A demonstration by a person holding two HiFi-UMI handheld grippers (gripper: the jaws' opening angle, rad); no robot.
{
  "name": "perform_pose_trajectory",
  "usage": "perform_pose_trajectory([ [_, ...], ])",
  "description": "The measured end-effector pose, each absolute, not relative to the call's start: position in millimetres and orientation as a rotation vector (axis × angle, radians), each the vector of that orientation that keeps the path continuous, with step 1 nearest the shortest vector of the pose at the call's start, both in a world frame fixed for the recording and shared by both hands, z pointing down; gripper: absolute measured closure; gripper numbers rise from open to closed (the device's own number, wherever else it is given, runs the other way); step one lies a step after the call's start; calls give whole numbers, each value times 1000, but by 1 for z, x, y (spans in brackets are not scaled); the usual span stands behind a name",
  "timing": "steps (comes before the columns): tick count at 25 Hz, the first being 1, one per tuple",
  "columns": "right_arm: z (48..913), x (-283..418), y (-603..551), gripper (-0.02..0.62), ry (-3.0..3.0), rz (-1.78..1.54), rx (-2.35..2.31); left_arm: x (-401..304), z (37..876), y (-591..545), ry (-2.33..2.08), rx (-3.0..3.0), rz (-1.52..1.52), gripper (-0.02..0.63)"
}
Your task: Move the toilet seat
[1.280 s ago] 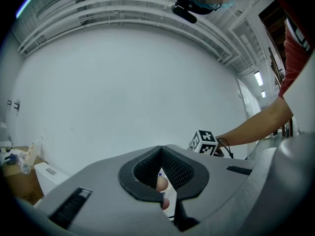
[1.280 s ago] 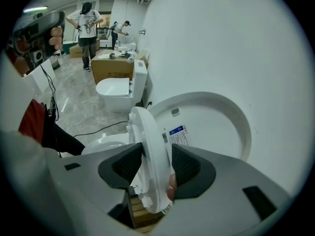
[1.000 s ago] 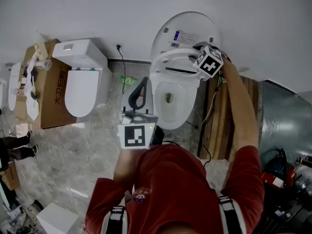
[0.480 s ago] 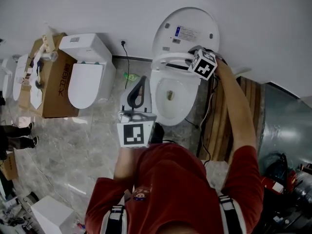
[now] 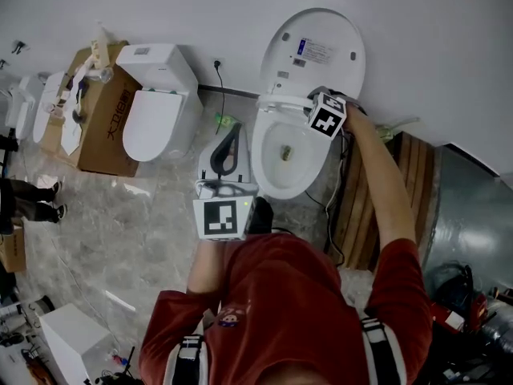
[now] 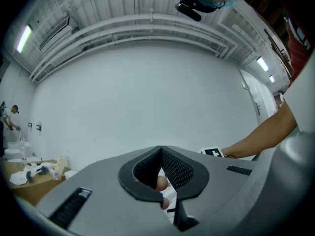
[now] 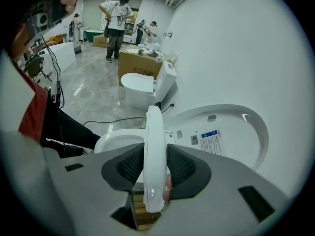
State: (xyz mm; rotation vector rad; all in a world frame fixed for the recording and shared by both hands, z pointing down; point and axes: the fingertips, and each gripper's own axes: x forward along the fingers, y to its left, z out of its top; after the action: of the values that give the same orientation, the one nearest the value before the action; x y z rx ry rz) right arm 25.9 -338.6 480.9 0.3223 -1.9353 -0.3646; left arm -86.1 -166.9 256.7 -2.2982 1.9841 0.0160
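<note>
Right gripper (image 7: 155,151) is on the seat (image 7: 153,127), jaws closing, both pads against the white ring, which stands edge-on between them. From the head view the seat is half raised over the bowl (image 5: 288,163), close under the upright lid (image 5: 329,34). Inside that lid is a label (image 5: 317,51) with a blue header, its print too small to read, and two smaller stickers beside it. Left gripper (image 6: 161,149) hangs in front of the bowl, tips together, nothing gripped, aimed at the bare wall (image 6: 147,92). Off to the left is a second toilet (image 5: 156,119), lid down, next to a cardboard box (image 5: 100,139) with dark Chinese characters I cannot make out.
</note>
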Motion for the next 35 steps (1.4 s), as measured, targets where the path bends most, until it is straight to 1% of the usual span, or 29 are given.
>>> perform_pose_trajectory([
  [7, 508, 23, -286, 456, -1921, -392, 294, -75, 259, -109, 2025, -2252, -1, 597],
  [18, 554, 20, -227, 449, -1883, -470, 315, -62, 298, -34, 2113, -2244, -80, 597],
  [25, 574, 19, -203, 446, -1869, -496, 328, -61, 301, -13, 2111, -2249, -142, 597],
  [35, 589, 16, -187, 445, -1862, -512, 343, -66, 317, -8, 2102, -2304, -151, 597],
])
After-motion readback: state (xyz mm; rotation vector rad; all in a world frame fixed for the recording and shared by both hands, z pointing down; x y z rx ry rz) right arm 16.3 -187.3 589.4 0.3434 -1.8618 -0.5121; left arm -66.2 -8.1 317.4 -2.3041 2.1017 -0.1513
